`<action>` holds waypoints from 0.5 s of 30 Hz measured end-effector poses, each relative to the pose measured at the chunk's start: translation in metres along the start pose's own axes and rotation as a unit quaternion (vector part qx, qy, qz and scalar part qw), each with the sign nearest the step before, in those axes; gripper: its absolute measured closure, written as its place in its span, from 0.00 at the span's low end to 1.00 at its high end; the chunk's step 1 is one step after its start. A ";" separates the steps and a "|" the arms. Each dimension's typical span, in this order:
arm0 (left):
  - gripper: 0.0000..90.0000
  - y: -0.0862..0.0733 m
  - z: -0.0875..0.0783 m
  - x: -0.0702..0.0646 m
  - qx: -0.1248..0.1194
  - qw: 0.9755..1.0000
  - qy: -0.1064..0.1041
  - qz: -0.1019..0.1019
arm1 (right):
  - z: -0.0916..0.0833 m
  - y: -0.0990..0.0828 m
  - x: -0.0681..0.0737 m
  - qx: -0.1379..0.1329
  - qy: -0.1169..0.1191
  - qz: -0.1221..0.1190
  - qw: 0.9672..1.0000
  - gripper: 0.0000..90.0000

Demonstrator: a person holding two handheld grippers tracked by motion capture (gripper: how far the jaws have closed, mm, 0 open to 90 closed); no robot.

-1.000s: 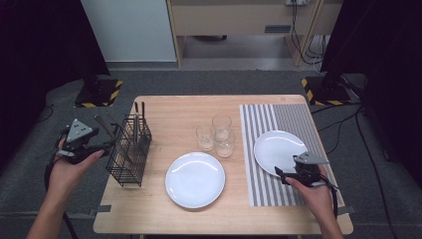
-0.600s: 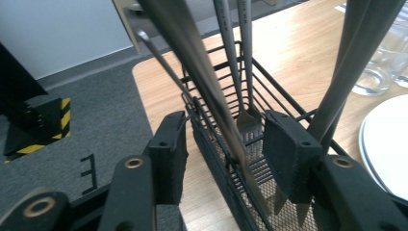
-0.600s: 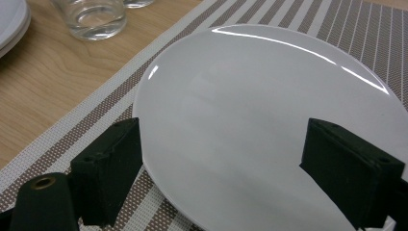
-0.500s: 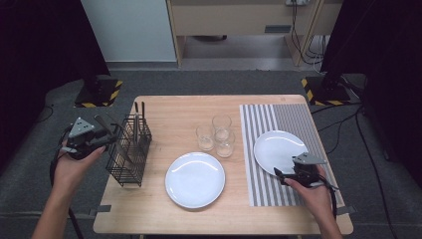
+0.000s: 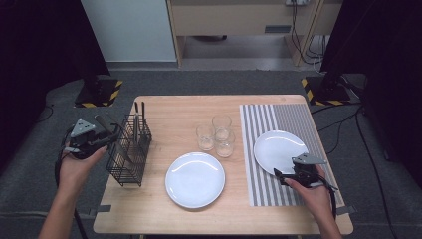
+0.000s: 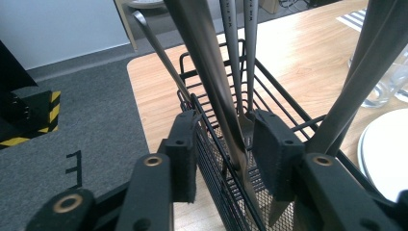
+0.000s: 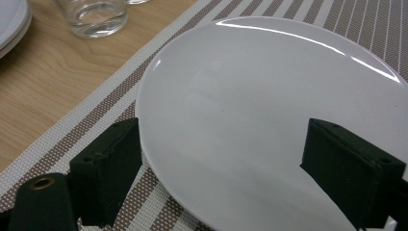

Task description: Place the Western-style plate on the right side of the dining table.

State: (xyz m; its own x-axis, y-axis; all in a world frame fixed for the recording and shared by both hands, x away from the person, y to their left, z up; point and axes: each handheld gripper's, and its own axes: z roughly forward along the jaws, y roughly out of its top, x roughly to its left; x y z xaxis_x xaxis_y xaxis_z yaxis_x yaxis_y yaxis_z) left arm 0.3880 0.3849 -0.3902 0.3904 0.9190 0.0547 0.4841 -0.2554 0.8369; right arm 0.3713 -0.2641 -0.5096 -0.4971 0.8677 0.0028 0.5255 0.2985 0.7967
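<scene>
A black wire cutlery basket (image 5: 130, 155) stands at the table's left edge with several metal utensils (image 5: 137, 122) upright in it. My left gripper (image 5: 112, 136) reaches into its left side. In the left gripper view its jaws (image 6: 228, 156) have just been closing. A slanted steel handle (image 6: 211, 82) and the basket rim (image 6: 288, 103) lie between the pads, which stand apart from the handle. My right gripper (image 5: 281, 174) hovers open at the near rim of a white plate (image 5: 278, 148) on the striped placemat (image 5: 298, 114). Its wide jaws (image 7: 228, 173) frame the plate (image 7: 269, 110).
A second white plate (image 5: 195, 179) lies at the table's centre front. Three clear glasses (image 5: 219, 135) cluster behind it, one showing as a glass (image 7: 94, 17) in the right gripper view. The table (image 5: 169, 107) is bare wood at the back. Dark floor surrounds it.
The left gripper's jaws have narrowed around the cutlery at the basket, and the hand has shifted slightly. The right hand has stayed still.
</scene>
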 end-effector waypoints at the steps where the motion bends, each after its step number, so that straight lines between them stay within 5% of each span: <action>1: 0.71 0.000 0.000 0.000 -0.001 1.000 -0.001 0.000 | 0.001 0.000 0.000 0.002 0.001 0.000 1.000 0.15; 15: 0.84 0.001 0.001 -0.003 -0.011 1.000 -0.007 0.017 | 0.002 -0.002 -0.001 0.006 0.005 0.002 1.000 0.15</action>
State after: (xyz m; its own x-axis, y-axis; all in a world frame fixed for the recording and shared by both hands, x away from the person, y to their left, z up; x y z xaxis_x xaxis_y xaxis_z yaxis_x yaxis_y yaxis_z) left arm 0.3879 0.3819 -0.3899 0.4166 0.9060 0.0753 0.4533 -0.2788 0.8467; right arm 0.3719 -0.2646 -0.5121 -0.5017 0.8649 0.0116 0.5352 0.2999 0.7897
